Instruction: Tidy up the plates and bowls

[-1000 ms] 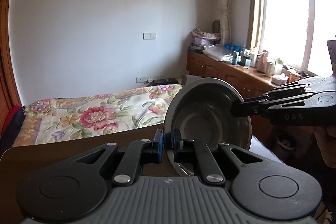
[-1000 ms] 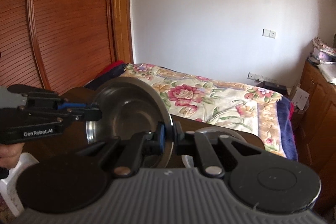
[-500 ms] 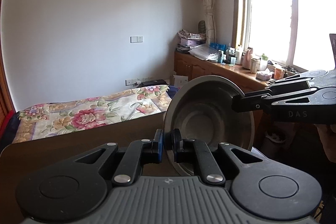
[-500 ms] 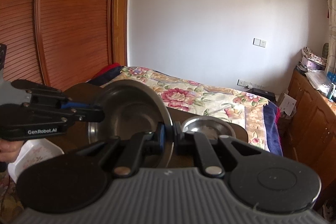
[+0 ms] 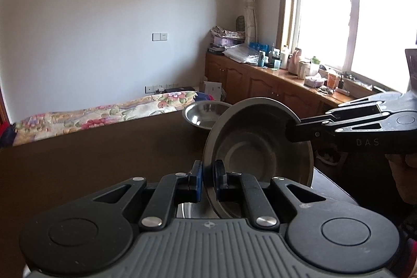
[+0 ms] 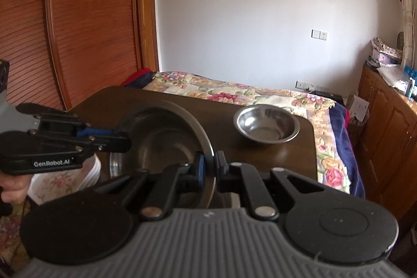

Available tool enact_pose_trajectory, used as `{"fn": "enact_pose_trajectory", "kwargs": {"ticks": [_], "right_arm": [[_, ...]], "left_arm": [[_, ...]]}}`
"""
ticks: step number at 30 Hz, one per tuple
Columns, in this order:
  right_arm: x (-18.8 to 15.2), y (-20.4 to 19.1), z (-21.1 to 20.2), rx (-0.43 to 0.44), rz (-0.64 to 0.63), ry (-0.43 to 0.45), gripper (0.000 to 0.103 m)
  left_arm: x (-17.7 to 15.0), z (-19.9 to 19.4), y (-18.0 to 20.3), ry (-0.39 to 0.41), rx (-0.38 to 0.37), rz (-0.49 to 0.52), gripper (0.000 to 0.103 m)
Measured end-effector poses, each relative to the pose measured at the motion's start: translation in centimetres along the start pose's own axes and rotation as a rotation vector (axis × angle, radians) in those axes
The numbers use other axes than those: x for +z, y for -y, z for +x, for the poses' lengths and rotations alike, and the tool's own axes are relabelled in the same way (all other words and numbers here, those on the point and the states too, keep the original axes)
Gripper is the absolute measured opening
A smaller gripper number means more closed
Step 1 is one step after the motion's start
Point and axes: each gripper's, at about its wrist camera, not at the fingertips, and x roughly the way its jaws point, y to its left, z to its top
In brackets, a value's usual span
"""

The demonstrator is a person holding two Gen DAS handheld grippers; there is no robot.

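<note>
Both grippers grip one steel bowl [image 6: 161, 137] by its rim and hold it tipped on edge above the dark wooden table [image 6: 109, 103]. On the left, the left gripper [image 6: 122, 140] reaches in level from the side, its fingers closed narrow on the bowl's left rim, with a hand [image 6: 13, 189] wrapped round its handle. The right gripper [image 6: 209, 168] comes from the near side, its blue-padded fingers [image 6: 199, 168] pinched on the opposite rim. From the left wrist camera the same bowl [image 5: 258, 155] stands almost upright between the left gripper [image 5: 207, 181] and the right gripper [image 5: 294, 132]. Nothing shows inside the bowl. A white dish with a flower pattern [image 6: 60, 181] lies low on the left, beneath the left gripper. Further right, a second steel bowl [image 6: 265, 127] sits upright near the table's far right corner, well apart from the held one. Behind the table lies a bed with a floral cover [image 6: 234, 93].
</note>
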Motion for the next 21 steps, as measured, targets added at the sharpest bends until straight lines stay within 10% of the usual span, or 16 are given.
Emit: {"fn": "enact_pose_trajectory", "kwargs": {"ticks": [21], "right_arm": [[-5.5, -0.2, 1.3, -0.031, 0.084, 0.089, 0.012]], "left_arm": [[-3.6, 2.3, 0.4, -0.011, 0.033, -0.079, 0.037]]}}
